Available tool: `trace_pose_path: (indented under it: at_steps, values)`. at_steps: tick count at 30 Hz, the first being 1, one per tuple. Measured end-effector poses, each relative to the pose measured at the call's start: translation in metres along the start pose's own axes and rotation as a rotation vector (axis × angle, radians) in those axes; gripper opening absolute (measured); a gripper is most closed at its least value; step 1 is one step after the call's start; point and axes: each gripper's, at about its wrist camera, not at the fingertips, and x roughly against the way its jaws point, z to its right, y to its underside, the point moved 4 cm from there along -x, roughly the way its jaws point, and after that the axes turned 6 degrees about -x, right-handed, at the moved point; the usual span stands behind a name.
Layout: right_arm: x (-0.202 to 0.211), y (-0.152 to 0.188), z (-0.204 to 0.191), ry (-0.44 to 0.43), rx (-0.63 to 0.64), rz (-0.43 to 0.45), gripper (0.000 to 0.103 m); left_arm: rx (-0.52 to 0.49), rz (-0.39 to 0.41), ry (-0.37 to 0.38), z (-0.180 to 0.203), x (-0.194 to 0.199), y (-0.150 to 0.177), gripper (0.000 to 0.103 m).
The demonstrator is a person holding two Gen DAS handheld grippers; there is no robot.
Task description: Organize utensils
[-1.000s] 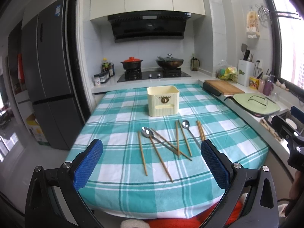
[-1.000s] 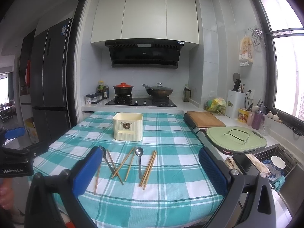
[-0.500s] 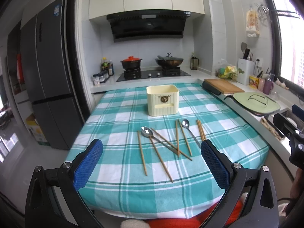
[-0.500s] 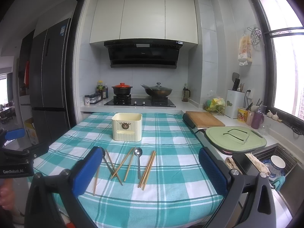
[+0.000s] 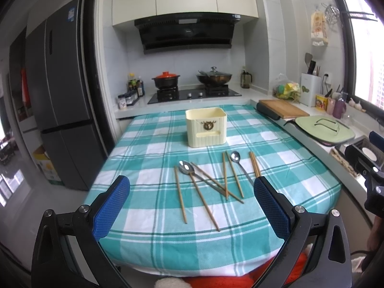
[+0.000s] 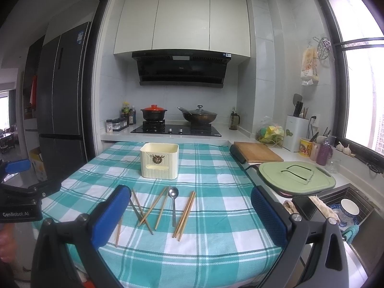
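Both tools are held off the near edge of the tabletop (image 5: 148, 242), which is covered by a teal checked cloth. The left hand-held gripper (image 5: 192, 207) is spread wide with nothing between its blue pads; the right hand-held gripper (image 6: 189, 216) is likewise spread wide and empty. Directly ahead of both, the utensils lie loose on the cloth: wooden chopsticks (image 5: 180, 195) fanned and partly crossed, a paired set of chopsticks (image 6: 184, 217) lying together toward the right gripper's side, and two metal spoons (image 5: 186, 168) (image 6: 173, 193) among them, bowls pointing away. One spoon handle is overlaid by crossed chopsticks in the left wrist view. Beyond the scatter stands a cream utensil holder (image 5: 206, 127), upright and open-topped, with nothing seen protruding; it is judged to be the intended receptacle. No item is judged to have been sorted yet. The wide spread and the stand-off are judged to serve as a ready stance before a first pick. Thin sticks lying flat are judged liable to slip or roll when pinched.
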Motion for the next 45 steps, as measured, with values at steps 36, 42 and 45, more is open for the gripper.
trace_pose_path:
  at_steps: [36,42,45]
  values:
    - [-0.093,0.031,0.035,0.018,-0.029,-0.206,0.103,0.084,-0.236,-0.002,-0.04,-0.125,0.033,0.103]
    - [-0.176,0.072,0.063,0.05,-0.055,-0.392,0.103,0.039,-0.326,-0.056,-0.05,-0.189,0.05,0.103]
    - [-0.217,0.092,0.065,0.033,-0.061,-0.481,0.103,0.05,-0.367,-0.06,-0.054,-0.214,0.057,0.103]
